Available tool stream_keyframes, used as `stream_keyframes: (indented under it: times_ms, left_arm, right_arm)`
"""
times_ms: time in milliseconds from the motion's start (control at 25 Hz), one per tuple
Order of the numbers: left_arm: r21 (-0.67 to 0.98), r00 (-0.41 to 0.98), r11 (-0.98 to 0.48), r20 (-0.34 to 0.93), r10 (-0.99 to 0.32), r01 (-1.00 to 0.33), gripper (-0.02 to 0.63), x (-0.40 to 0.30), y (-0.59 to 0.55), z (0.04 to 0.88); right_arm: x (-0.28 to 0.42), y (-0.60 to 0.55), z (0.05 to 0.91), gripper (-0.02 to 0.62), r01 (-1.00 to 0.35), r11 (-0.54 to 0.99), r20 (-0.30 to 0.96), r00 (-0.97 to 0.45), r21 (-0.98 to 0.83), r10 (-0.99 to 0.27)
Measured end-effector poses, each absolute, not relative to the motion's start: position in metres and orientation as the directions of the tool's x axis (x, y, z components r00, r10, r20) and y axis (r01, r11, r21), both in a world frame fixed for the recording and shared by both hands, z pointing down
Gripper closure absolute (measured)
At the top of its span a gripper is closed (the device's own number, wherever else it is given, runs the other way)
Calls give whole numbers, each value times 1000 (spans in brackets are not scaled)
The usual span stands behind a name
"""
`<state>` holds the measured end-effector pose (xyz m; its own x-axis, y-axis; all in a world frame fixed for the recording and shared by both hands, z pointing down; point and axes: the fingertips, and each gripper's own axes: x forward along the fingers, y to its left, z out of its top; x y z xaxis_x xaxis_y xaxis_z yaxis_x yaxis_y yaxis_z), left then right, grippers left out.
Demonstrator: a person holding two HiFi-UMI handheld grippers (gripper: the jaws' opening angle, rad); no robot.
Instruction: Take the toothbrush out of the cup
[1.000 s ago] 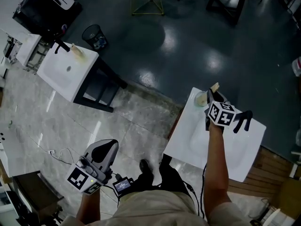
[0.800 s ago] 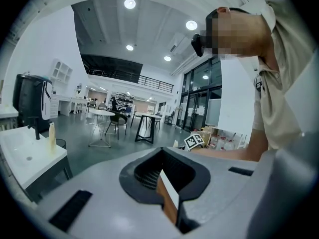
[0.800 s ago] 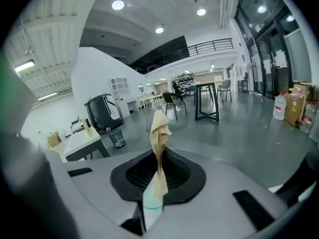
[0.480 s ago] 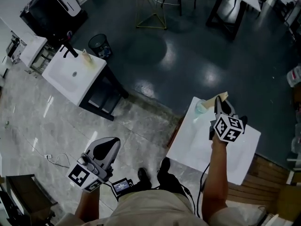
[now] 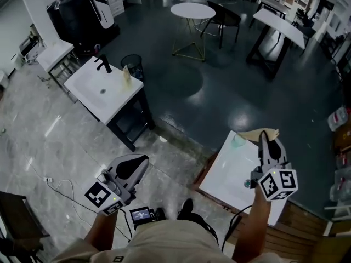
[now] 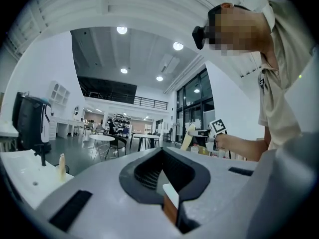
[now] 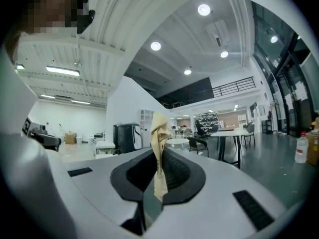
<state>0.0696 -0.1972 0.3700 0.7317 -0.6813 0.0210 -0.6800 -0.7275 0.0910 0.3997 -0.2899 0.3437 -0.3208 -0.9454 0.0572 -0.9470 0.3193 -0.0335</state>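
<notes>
The right gripper [image 7: 157, 183] has just been closing and now pinches the paper-wrapped toothbrush [image 7: 159, 143] low on its length. The toothbrush's long axis stands upright across the jaws, its crumpled tan top rising well above them. It is out of the cup [image 5: 238, 141] and raised above it in the head view. The cup, pale and translucent, stands at the far corner of a white basin top [image 5: 230, 179]. Whether anything is in the cup is too small to tell. The left gripper [image 6: 167, 198] is closed on nothing and held well apart, over marble floor. Farther off stands a second white basin [image 5: 96, 92] with a black faucet [image 5: 103, 63], and a round table [image 5: 192, 10] beyond.
</notes>
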Motion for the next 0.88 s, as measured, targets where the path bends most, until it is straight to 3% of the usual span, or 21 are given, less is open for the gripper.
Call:
stream_keyframes:
  times_ms: [360, 880]
  left_arm:
    - [77, 714, -714, -27, -700, -696, 600, 16, -159, 353]
    - [73, 745, -746, -52, -665, -662, 600, -14, -128, 350]
  right_arm:
    - [312, -184, 293, 568, -890, 455, 35, -455, -8, -890]
    - [275, -133, 295, 568, -901, 433, 34, -433, -11, -901]
